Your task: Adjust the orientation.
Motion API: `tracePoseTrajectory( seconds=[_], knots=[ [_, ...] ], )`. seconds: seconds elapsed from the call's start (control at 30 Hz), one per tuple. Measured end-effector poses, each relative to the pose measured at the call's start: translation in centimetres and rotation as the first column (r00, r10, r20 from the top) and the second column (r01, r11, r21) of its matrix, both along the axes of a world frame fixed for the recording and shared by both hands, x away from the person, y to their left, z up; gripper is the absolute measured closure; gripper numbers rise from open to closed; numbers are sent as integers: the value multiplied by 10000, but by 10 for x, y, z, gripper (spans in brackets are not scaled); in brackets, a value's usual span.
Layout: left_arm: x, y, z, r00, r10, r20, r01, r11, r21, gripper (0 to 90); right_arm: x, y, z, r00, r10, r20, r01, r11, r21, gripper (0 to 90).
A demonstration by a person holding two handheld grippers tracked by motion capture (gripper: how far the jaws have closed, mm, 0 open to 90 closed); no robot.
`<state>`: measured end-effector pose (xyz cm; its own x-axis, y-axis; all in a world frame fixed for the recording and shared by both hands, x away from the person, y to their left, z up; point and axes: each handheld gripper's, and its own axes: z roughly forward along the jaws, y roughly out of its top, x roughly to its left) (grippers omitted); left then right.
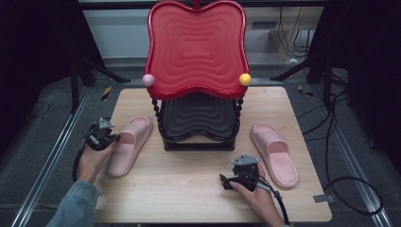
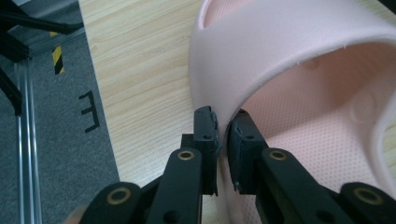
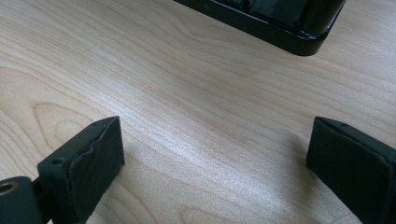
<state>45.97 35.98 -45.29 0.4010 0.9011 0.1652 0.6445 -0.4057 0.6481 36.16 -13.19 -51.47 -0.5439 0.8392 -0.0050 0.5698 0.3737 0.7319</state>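
Left gripper clamped on the upper strap of the soft pink foam slipper lying near the left edge of the light wooden table. One black pad outside the strap wall, the other inside, pressed tight on the thin pink band. Same gripper seen from the high view at the slipper's outer side, held in the left hand with a denim sleeve behind it. Slipper flat on the wood, toe pointing toward the far edge, sole down, just left of the rack's base.

Right gripper resting low near the front edge, right of centre, gripped by the right hand. Jaws spread wide over bare wood in the right gripper view, nothing between them.

Second pink foam slipper near the right edge, well apart from the first, just beside the right gripper.

Two-tier rack at the far middle of the table: glossy red wavy tray tilted up on top, black wavy tray below. Small pink ball and yellow ball at the red tray's lower corners.
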Motion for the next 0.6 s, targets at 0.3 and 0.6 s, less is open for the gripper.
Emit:
tracePoseTrajectory(
  seconds=[0.3,0.6],
  knots=[
    [-72,-13,23,9936,-1011,513,1010,9949,32,841,0,0,0,10000,10,2,-10,10000,-4,43],
    [-127,-69,14,9565,-2907,259,2908,9568,-17,844,0,0,0,10000,-6,22,6,10000,-37,43]
  ],
)
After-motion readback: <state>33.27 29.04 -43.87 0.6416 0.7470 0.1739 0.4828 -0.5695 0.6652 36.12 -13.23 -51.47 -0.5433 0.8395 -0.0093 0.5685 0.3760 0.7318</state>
